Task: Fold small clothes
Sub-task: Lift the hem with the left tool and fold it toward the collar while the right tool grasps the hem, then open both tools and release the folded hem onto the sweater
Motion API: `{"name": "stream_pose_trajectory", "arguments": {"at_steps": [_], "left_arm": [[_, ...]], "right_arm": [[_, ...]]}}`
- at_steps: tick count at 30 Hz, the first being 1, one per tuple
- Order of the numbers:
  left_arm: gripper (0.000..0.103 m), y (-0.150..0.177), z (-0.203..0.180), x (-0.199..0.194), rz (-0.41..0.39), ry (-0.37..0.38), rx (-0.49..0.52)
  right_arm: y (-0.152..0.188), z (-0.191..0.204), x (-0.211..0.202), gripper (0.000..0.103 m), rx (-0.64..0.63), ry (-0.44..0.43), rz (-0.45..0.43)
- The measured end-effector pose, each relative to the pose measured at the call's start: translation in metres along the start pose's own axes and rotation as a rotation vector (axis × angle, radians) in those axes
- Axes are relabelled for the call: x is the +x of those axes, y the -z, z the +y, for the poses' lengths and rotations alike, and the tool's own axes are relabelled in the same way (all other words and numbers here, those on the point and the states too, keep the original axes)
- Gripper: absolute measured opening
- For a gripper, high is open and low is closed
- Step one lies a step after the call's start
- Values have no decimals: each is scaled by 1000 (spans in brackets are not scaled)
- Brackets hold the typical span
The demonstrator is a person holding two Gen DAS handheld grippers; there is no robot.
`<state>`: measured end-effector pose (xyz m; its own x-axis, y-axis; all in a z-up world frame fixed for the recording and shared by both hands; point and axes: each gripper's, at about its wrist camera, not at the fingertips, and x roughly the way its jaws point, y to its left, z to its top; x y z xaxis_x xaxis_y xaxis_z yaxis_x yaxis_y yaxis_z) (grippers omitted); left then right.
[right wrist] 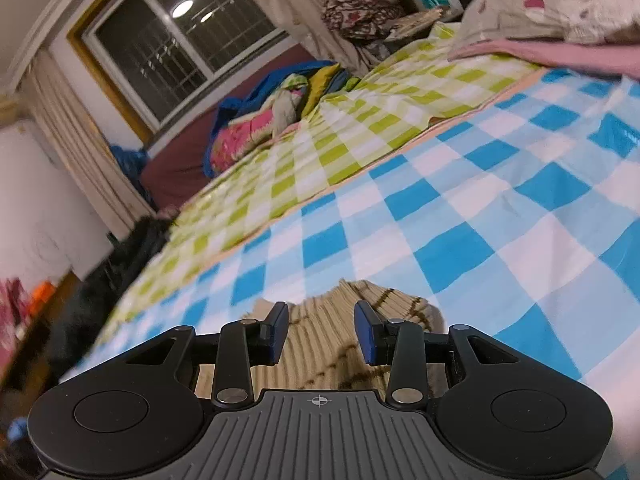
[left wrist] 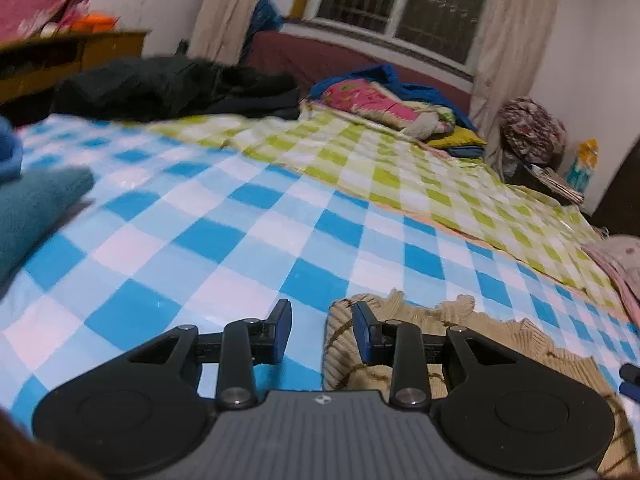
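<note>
Blue-checked cloth (left wrist: 248, 216) covers the near part of the bed, with a green-checked sheet (left wrist: 400, 168) beyond it. I have both tools low over a beige ribbed knit garment (right wrist: 320, 344) at the bed's near edge. My left gripper (left wrist: 322, 334) stands spread over its edge, pinching nothing; my right gripper (right wrist: 322, 330) is spread above it, pads clear.
</note>
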<state>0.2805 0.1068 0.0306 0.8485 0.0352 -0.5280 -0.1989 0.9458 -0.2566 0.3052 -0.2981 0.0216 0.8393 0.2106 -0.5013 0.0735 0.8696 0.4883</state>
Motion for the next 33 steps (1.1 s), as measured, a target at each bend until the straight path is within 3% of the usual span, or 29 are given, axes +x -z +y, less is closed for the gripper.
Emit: {"name": "stream_pose_trajectory", "arguments": {"at_steps": [4,10,14,18,21,27,33], "left_arm": [[43,5,-12,-2,6,15,79],[42,32,-14,-6,51,-45,195],[37,46,-11,-6,77,-157,281],[37,49,-3,-13,88,-157,265],[37,47,2,-27,76,-117,215],[37,51,9,-57,36,-56,183],[37,68,12,-67,53,8,195]], "right_arm": [[4,3,-2,37,-52,21,5],[9,9,-3,37,-151,77,19],[12,-2,8,35,-143,161,66],[11,3,2,35,-158,179,51],[9,18,-6,35,-207,188,27],[16,66,-14,35,-291,104,30],[44,118,4,35,-327,-20,133]]}}
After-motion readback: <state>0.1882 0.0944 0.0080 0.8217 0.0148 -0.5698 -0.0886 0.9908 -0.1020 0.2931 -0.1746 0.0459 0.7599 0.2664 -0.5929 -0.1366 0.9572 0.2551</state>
